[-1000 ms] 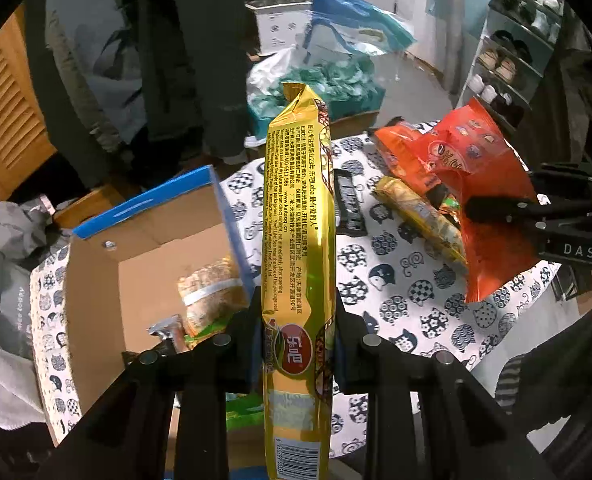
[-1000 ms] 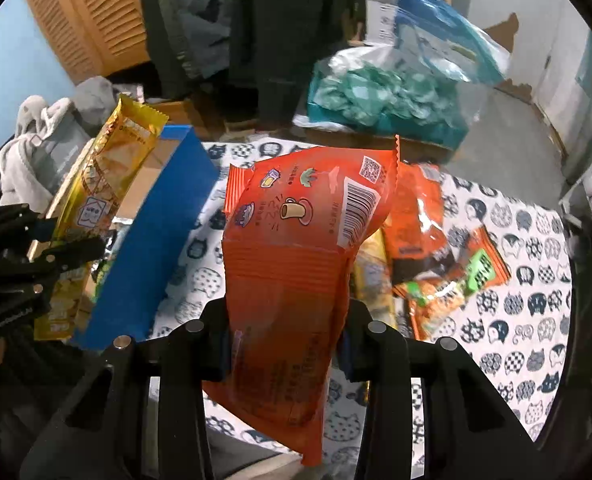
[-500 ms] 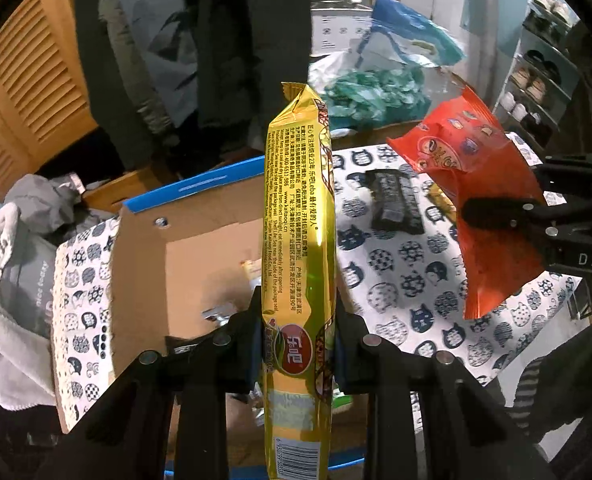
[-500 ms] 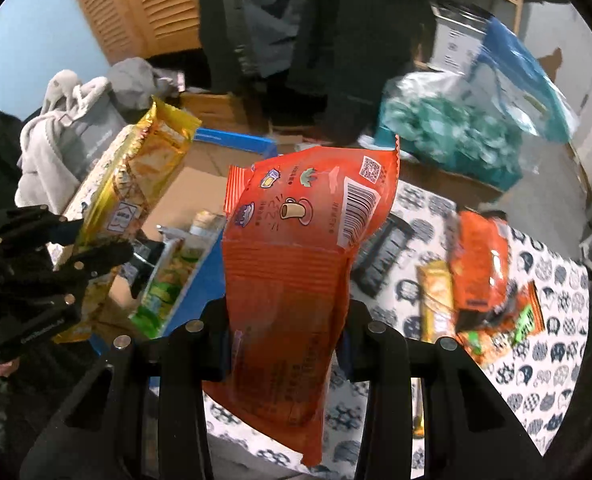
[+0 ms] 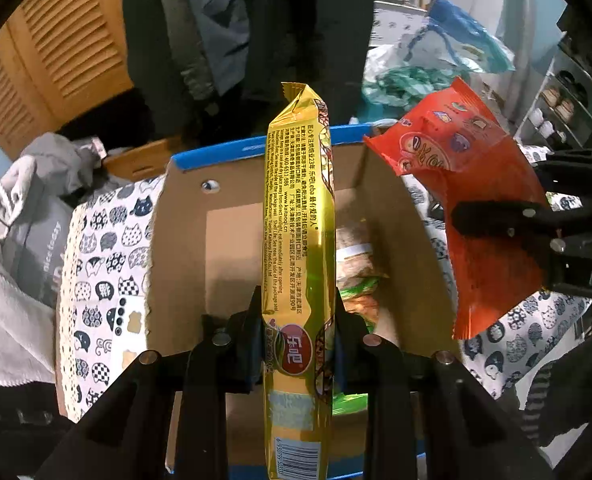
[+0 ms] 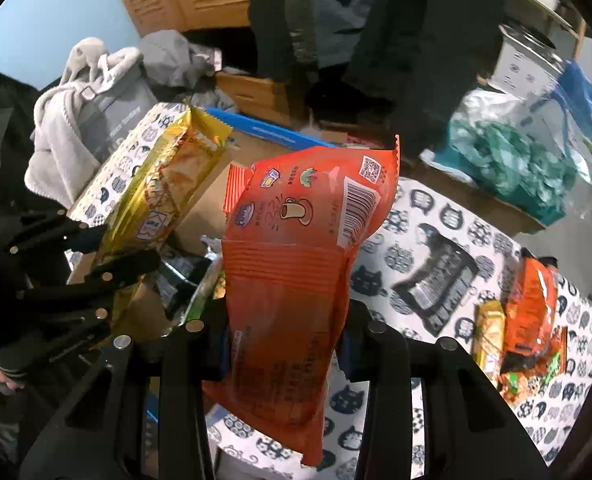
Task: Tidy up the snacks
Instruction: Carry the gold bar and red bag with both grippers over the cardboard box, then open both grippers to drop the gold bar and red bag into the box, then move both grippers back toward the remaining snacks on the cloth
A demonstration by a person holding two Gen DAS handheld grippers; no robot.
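Observation:
My left gripper [image 5: 296,320] is shut on a long gold snack packet [image 5: 298,240] and holds it upright over the open cardboard box with a blue rim [image 5: 184,240]. Several snack packets [image 5: 356,276] lie inside the box. My right gripper [image 6: 284,328] is shut on an orange snack bag [image 6: 292,264] and holds it by the box's right wall; the bag also shows in the left wrist view [image 5: 480,216]. The left gripper with the gold packet [image 6: 164,204] shows at the left of the right wrist view.
The table has a cat-print cloth [image 6: 436,216]. On it lie a black packet [image 6: 440,276], an orange packet [image 6: 532,312] and a small yellow one [image 6: 488,332]. Grey clothes [image 5: 20,248] lie left of the box. Plastic bags [image 6: 528,152] stand behind.
Both grippers have swung left with their packets. The box now sits straight under the gold packet, and the orange bag has come over the box's right edge.

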